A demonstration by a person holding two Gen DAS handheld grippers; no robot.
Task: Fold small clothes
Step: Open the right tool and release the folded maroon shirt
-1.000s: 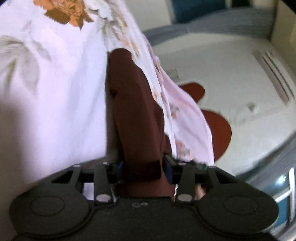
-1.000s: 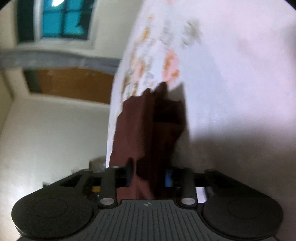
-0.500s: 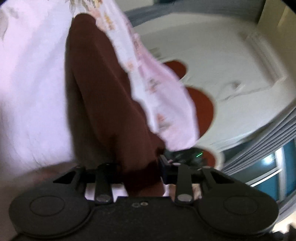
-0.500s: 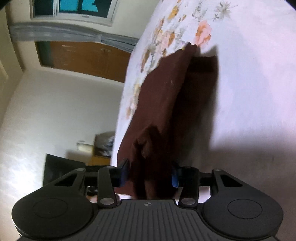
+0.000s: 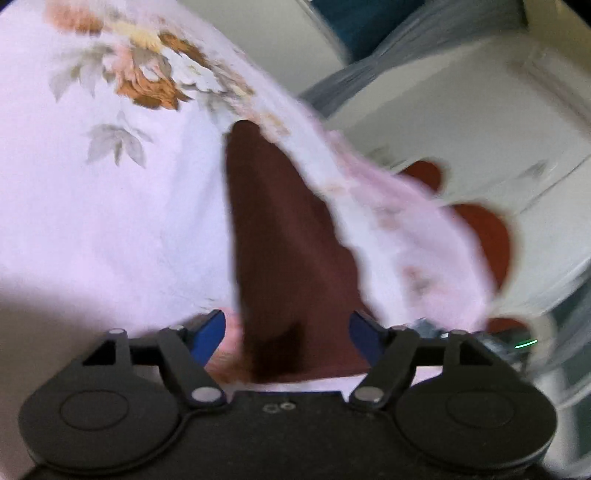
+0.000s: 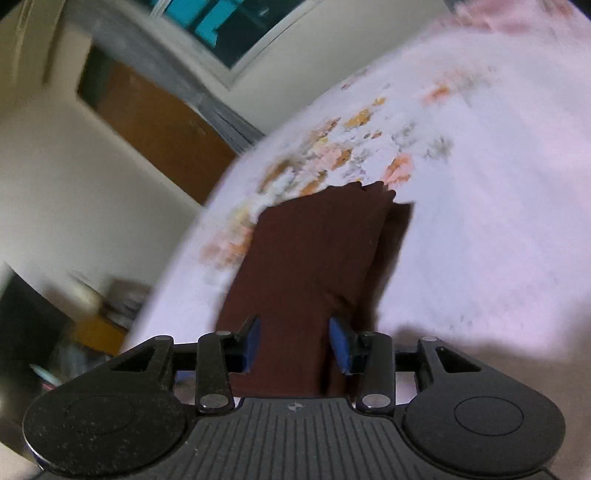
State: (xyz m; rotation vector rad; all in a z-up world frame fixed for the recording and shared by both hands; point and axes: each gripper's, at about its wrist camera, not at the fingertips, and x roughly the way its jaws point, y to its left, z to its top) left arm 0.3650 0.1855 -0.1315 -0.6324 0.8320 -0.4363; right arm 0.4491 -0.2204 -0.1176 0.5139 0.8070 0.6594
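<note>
Pale pink bedsheet printed with orange and grey flowers covers the bed and fills most of both wrist views; both pictures are smeared by motion. Beyond the bed's edge the left view shows a white floor with rust-red patches, and the right view shows a cream wall, a brown wooden door and a window with teal panes.

A dark maroon garment lies on the sheet as a long narrow strip running away from each camera. In the left view its near end sits between the fingers of the left claw, closer to the right-hand blue pad than to the left-hand one. That claw is spreading apart, and sheet shows in the gap between the left-hand pad and the cloth, so the pads do not press it.

In the right view the same garment stretches from the flower print down into the right claw. Its jaws are narrowing around a band of the cloth, both blue pads against its sides, with a second fold of the fabric lying outside the right-hand pad.
</note>
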